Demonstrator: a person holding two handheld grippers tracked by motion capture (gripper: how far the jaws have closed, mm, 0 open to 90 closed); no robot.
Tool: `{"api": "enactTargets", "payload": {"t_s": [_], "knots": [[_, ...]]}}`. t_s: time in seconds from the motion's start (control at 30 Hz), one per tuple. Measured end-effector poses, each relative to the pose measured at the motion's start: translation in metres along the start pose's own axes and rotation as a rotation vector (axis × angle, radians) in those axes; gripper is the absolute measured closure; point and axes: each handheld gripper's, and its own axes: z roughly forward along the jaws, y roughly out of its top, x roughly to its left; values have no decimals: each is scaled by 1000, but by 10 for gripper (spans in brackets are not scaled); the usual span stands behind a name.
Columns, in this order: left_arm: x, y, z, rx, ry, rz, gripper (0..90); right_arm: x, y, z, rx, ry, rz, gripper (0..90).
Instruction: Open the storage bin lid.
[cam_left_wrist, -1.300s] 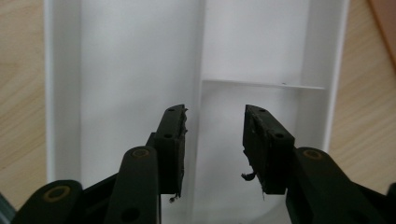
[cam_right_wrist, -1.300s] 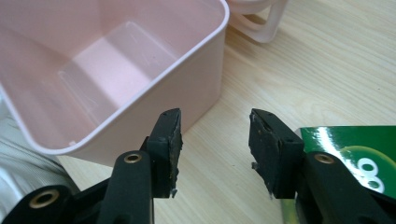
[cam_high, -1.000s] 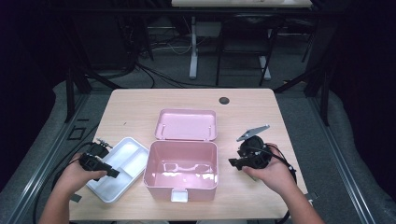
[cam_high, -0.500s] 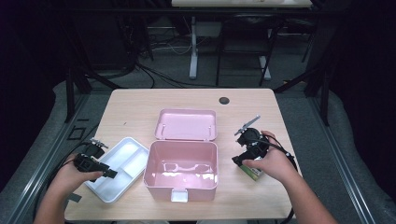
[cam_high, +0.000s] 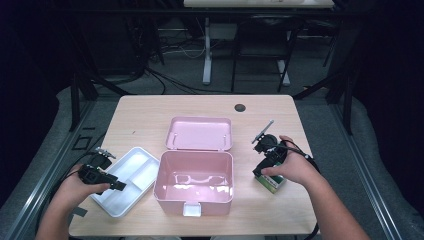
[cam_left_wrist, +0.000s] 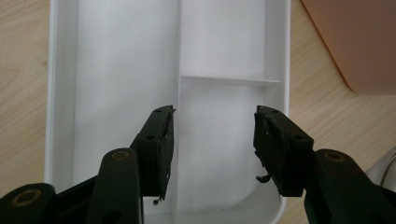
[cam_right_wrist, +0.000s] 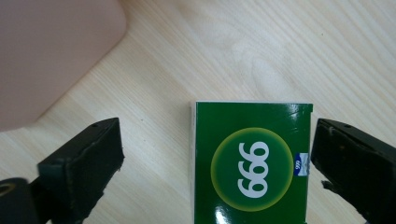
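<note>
right gripper view: right tongs (cam_right_wrist: 212, 161) have just opened around green box (cam_right_wrist: 252, 163).

A light wooden table (cam_high: 150, 120) with rounded corners stands in a dim room, its pale grain lit evenly from above while everything beyond it falls into shadow. A small dark round grommet (cam_high: 240, 107) sits near its far edge. The floor (cam_high: 325, 125) around the table is grey carpet. Behind it, black metal frame legs (cam_high: 75, 95) rise at angles on both sides, and a white desk leg (cam_high: 206, 55) stands at the back among loose black cables (cam_high: 165, 75) trailing across the floor. A metal rail (cam_high: 35, 195) runs along the left side.
</note>
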Motion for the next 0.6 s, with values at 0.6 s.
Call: {"api": "enactTargets", "payload": {"t_s": [0.6], "knots": [[1, -1, -1, -15, -11, -7, 486, -28, -5, 28, 124, 33, 64, 0]]}}
